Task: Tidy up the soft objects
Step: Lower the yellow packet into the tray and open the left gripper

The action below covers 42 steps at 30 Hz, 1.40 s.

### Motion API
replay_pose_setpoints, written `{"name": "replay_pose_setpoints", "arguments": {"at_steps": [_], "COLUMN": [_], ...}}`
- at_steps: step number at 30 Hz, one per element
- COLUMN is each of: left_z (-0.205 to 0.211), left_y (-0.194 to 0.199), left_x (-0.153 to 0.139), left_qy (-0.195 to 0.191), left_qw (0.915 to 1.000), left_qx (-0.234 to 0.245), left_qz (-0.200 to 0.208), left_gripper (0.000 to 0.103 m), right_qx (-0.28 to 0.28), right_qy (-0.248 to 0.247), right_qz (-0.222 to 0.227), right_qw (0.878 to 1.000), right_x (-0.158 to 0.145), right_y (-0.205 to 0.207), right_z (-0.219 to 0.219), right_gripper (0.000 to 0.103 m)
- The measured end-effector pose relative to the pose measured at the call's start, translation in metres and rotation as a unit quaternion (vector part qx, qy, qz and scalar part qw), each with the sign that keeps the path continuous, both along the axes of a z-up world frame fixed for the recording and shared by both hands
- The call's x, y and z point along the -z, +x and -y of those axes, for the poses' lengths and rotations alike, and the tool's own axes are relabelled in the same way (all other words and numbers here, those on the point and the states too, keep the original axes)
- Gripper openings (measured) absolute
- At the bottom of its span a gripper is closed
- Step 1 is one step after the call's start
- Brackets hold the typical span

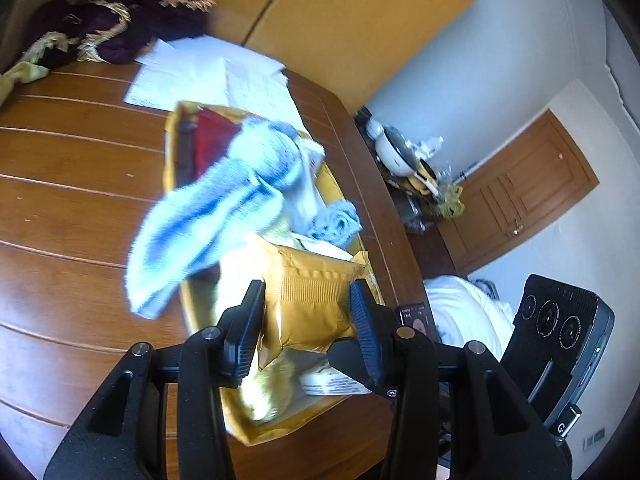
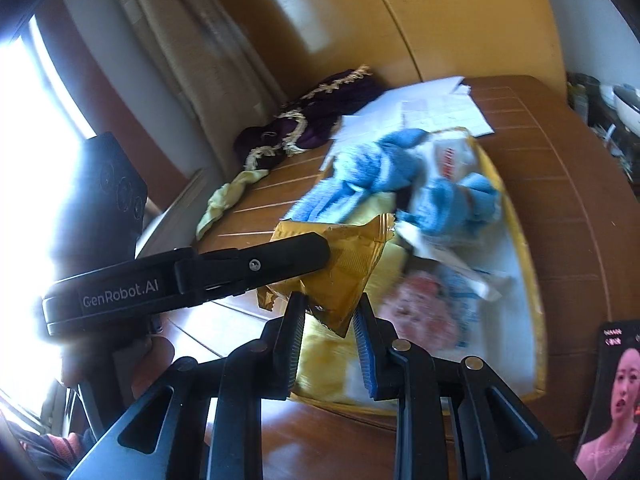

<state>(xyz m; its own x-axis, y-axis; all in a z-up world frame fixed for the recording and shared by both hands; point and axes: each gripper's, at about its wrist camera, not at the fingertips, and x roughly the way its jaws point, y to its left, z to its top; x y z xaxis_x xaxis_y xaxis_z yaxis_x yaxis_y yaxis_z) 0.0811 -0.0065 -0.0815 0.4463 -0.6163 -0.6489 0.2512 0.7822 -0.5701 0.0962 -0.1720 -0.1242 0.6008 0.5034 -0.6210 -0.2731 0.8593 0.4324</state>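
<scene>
"GenRobot.AI" on left claw (image 2: 320, 258); gold packet (image 2: 352, 264)

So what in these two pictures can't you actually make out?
- Blue cloth, left wrist view: smeared by motion blur, so its shape is unclear.
- Tray contents, right wrist view: the pink and white things are blurred beyond naming.
- Gold packet, both views: any print is unreadable, and gripper fingers cover its sides.
- Window side, right wrist view: washed out by glare.
- Phone: cut off by the edge.
</scene>
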Motion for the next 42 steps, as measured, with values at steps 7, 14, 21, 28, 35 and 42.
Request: {"name": "replay_pose_setpoints", "arguments": {"at_steps": [7,14,21,28,35,42], "left_z": [0.022,0.032,0.020,-0.004,-0.022,-0.029], "left_y": [0.007,0.033,0.031,0.009,-0.027,-0.052], "left_x": [0.012,0.019,0.016,0.008,-0.005,-0.017], "left_qy": [0.010,0.017,0.006,-0.027,0.045,0.127], "left_qw": [0.9999,0.9998,1.0000,0.9995,0.9936,0.9748], "left_qx": [0.011,0.007,0.005,-0.005,-0.068,-0.133], "left_qz": [-0.005,-0.006,-0.004,0.014,0.078,0.126], "left_gripper": [0.043,0.043,0.049,0.061,0.065,0.069], "right_qx": [0.021,0.061,0.067,0.089,0.097,0.098], "right_qy": [-0.003,-0.049,-0.036,-0.043,-0.076,-0.112], "right_qz": [-0.011,-0.005,-0.002,0.004,0.044,0.043], "right_qw": [1.000,0.997,0.997,0.995,0.991,0.988], "right_x": [0.009,0.010,0.011,0.007,-0.003,-0.005], "right_y": [-0.005,0.015,0.016,0.010,-0.002,-0.005], "right_z": [0.016,0.010,0.011,0.006,-0.010,-0.025], "right_gripper": [0.026,0.028,0.030,0.040,0.050,0.051]}}
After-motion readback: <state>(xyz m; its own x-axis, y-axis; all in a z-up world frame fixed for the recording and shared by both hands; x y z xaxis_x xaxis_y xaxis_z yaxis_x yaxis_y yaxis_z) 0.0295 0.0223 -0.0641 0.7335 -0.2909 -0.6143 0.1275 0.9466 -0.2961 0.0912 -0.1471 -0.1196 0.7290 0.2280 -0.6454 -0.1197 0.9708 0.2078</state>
